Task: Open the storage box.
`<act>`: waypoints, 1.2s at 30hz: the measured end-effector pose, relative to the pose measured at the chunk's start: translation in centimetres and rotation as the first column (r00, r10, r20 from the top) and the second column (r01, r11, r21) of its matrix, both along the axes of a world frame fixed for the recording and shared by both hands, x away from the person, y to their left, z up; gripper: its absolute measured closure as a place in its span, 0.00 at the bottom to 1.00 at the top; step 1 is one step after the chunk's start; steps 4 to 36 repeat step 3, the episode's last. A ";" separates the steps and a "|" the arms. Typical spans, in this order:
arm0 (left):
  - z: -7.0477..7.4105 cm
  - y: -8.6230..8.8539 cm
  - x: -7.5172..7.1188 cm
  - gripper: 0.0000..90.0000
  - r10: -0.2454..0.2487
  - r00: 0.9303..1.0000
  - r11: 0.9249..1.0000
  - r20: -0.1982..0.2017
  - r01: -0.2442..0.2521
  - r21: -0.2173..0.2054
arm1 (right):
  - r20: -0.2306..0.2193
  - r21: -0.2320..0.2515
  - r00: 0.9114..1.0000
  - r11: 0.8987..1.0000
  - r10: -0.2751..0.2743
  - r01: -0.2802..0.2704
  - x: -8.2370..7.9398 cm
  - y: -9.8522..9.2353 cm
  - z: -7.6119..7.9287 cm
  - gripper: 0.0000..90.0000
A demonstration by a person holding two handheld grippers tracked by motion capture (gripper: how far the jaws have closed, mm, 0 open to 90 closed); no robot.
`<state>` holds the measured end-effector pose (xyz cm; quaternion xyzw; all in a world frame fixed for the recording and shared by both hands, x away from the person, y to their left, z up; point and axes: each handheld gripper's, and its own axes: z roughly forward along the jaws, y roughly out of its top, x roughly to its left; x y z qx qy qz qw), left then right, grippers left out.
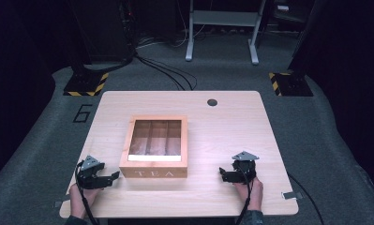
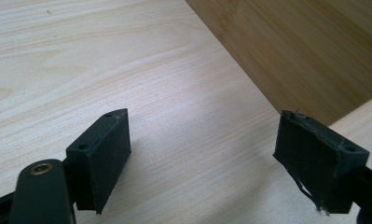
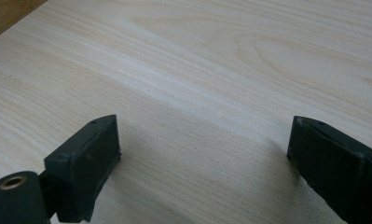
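Clearly, with my left gripper (image 1: 110,178) and right gripper (image 1: 223,174) both spread and empty, a careless push could shove the tea box (image 1: 154,172) across the worktop (image 1: 231,136).

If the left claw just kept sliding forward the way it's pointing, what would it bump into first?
Probably the wooden tea box with the glass lid. The open left claw points across bare light wood table at the box's side wall, just ahead and somewhat to the right.
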<state>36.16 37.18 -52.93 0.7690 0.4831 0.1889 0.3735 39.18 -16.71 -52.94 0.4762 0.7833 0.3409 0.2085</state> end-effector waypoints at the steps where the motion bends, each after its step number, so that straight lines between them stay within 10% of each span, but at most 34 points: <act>1: 0.0 -0.1 0.0 0.19 0.003 1.000 1.000 0.004 -0.003 0.008 | 0.000 0.000 1.000 1.000 0.000 0.000 0.0 0.0 0.0 0.10; 36: 0.0 -0.3 0.0 0.18 0.003 1.000 1.000 0.002 -0.003 0.031 | 0.000 -0.001 1.000 1.000 -0.001 0.001 0.0 0.0 0.0 0.10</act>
